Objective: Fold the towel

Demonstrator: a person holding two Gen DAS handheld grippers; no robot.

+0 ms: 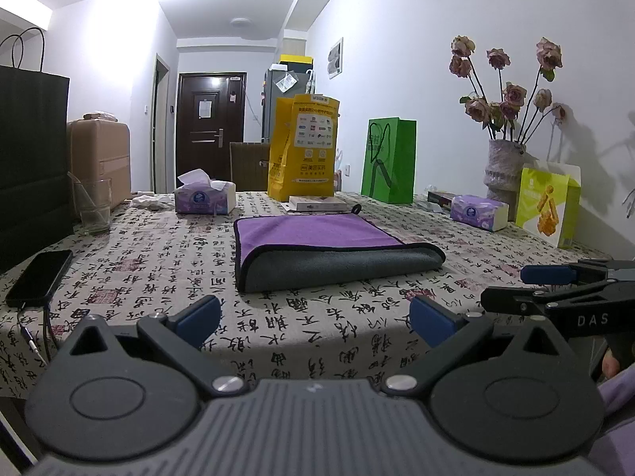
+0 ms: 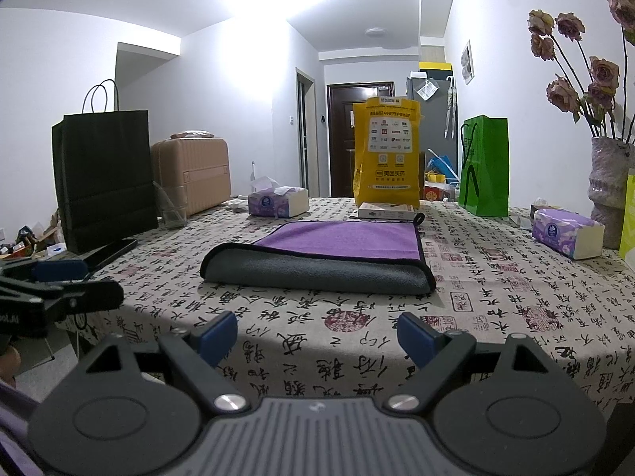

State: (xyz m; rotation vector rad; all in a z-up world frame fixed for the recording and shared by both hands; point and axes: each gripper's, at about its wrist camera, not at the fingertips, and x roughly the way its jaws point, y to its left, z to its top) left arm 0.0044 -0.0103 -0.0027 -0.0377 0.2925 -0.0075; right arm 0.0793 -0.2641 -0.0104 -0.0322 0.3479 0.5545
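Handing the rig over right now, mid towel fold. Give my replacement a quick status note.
Left gripper: open, holding nothing, short of the towel.
Right gripper: open, holding nothing, also at the near table edge.
Towel: mid-table on the printed tablecloth, near part folded over so grey shows, purple still exposed behind.
Done: one fold.
Left: probably another fold to halve it, then neaten the edges.

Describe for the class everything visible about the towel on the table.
The towel lies flat on the tablecloth, purple on one face, grey on the other, with black edge binding and a small black loop at a far corner. It looks like soft microfibre. The near part is folded over, grey side up. Both open grippers are short of it, not touching.
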